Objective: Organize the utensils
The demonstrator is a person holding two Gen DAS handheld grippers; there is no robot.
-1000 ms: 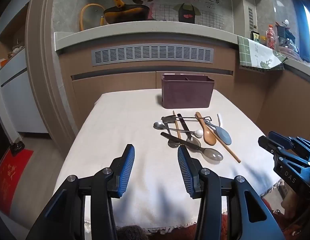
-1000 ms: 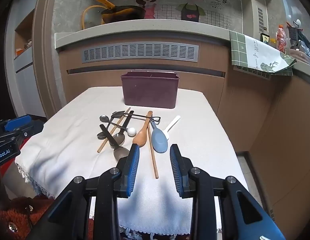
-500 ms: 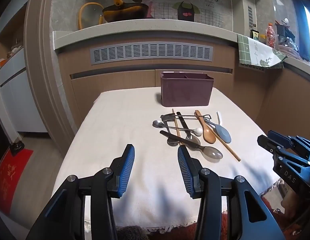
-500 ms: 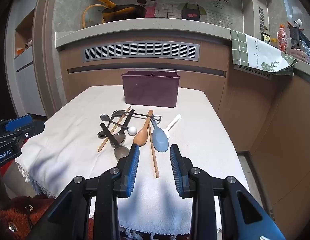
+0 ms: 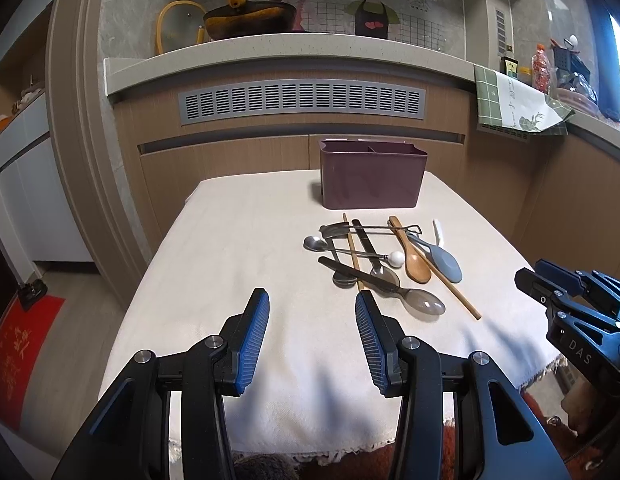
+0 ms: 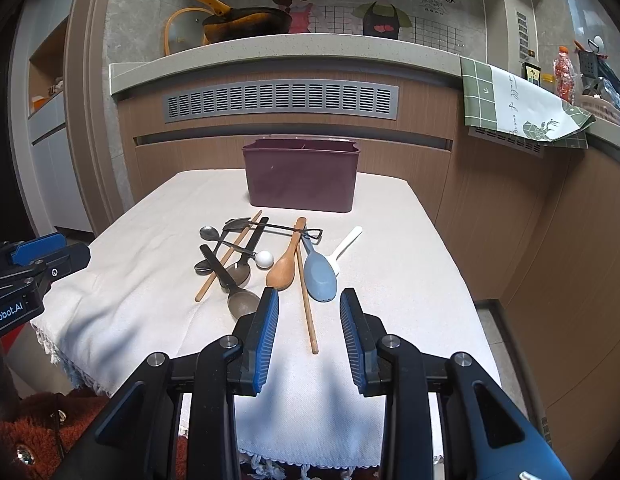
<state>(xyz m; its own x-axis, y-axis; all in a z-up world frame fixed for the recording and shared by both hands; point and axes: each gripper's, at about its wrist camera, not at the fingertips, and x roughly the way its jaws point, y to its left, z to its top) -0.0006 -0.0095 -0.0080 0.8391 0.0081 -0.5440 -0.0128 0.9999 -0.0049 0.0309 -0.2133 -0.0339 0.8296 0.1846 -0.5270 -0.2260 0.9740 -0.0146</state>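
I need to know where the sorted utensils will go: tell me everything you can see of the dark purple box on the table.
The dark purple rectangular plastic-looking box stands upright at the far end of the cream cloth-covered table, behind the utensil pile and apart from it. Its top is open, with a slightly flared rim. The left wrist view shows a divider splitting it into compartments. Nothing shows above the rim; no gripper touches it.

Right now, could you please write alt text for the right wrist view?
An open, empty right gripper hovers over a cloth-covered table before a loose pile of spoons and chopsticks; a dark purple utensil holder stands behind them.
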